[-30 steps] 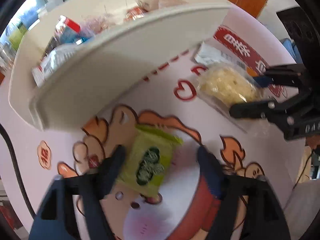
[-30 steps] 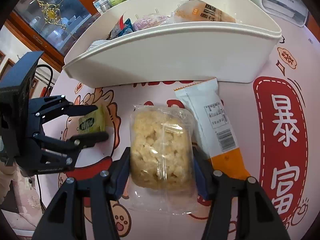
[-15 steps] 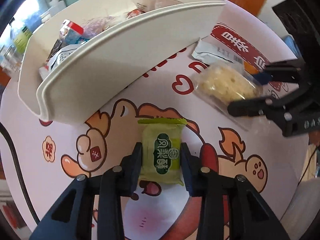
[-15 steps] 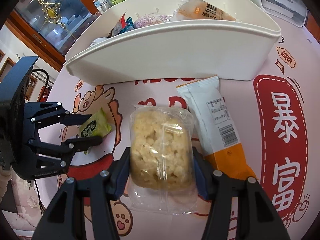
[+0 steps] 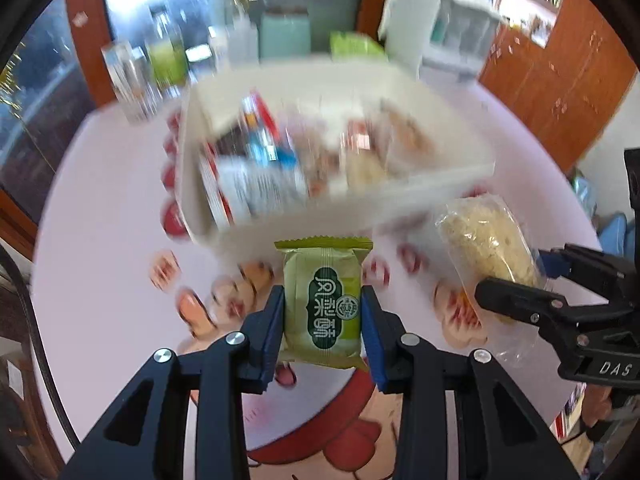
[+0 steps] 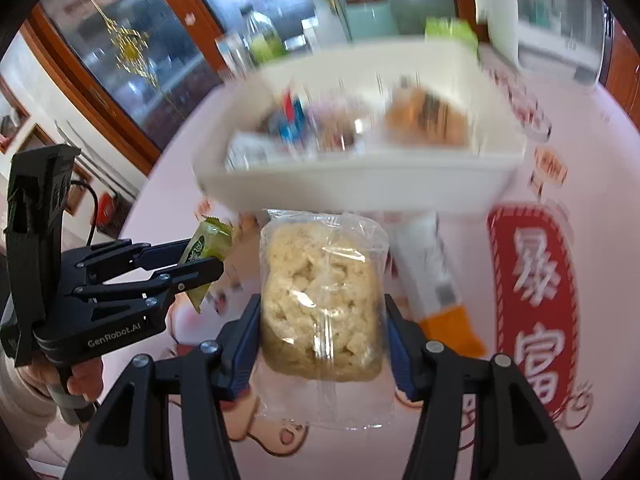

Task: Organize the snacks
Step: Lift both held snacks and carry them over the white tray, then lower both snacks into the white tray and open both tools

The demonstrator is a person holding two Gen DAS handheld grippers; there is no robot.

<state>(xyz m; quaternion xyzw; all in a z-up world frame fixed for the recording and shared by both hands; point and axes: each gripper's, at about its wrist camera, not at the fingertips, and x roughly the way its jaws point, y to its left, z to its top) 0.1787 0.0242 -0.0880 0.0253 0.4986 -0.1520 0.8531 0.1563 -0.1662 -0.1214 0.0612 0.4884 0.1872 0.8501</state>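
My left gripper [image 5: 322, 312] is shut on a small green snack packet [image 5: 325, 300], lifted off the pink table. From the right wrist view that packet [image 6: 206, 246] shows edge-on in the left gripper [image 6: 200, 258]. My right gripper [image 6: 322, 316] is shut on a clear bag of pale rice-crisp cake [image 6: 322, 296], also raised; in the left wrist view the bag [image 5: 486, 250] hangs at the right. Behind both stands the white bin [image 6: 360, 188], [image 5: 400, 200], holding several wrapped snacks. A white and orange sachet [image 6: 438, 284] lies on the table right of the cake.
The pink tablecloth [image 6: 580, 168] has red cartoon prints. Bottles and jars [image 5: 136, 80] and a teal container [image 5: 284, 36] stand beyond the bin. A white appliance [image 5: 444, 24] sits at the back right. A hand [image 6: 84, 376] holds the left gripper's handle.
The left gripper closed on the green packet and lifted it off the table. The right gripper, holding the rice-crisp bag throughout, rose too. The bin now sits lower in both views.
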